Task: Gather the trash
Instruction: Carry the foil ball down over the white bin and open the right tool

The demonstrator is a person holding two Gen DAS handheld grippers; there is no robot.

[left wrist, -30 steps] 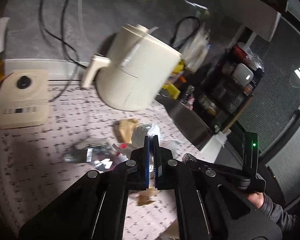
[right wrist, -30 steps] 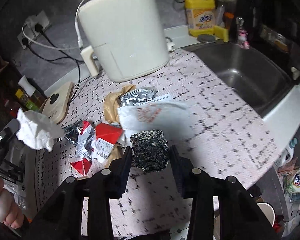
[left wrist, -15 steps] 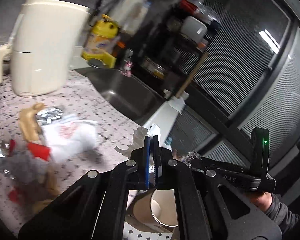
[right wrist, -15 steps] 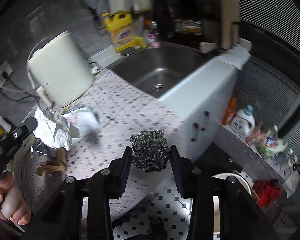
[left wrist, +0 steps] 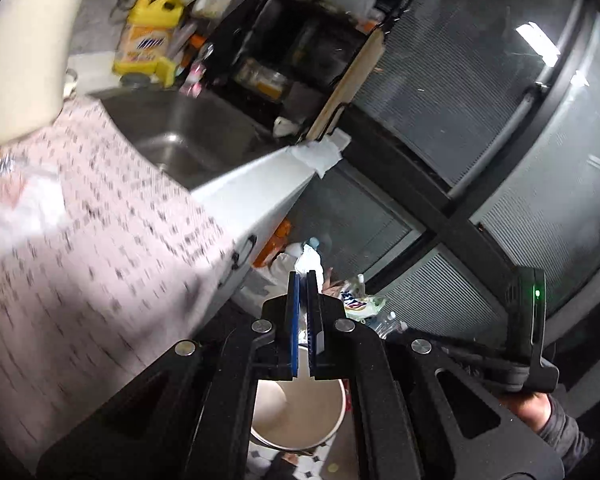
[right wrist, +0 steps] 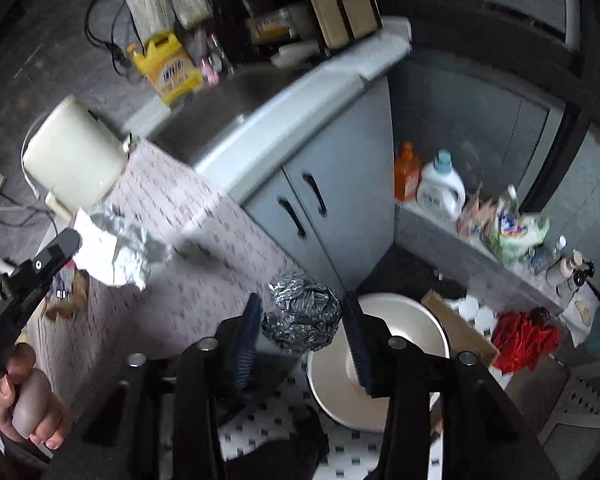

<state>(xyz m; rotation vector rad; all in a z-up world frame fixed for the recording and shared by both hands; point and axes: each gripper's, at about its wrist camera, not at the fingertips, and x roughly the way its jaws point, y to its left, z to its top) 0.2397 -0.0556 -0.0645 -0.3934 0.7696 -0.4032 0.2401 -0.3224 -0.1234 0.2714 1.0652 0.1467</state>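
Note:
My right gripper is shut on a crumpled ball of silver foil and holds it in the air beside the counter edge, just left of a white bin on the tiled floor. My left gripper is shut on a crumpled white paper wrapper; that wrapper also shows in the right wrist view, hanging off the left gripper over the counter. In the left wrist view the white bin is directly below the fingers.
A patterned countertop with leftover trash, a cream appliance, a steel sink and a yellow detergent jug. Grey cupboard doors stand under the counter. Bottles and a red bag crowd the floor.
Both grippers have swung right, off the counter and down toward the white bin, each still holding its piece of trash. The bin now sits much closer under both.

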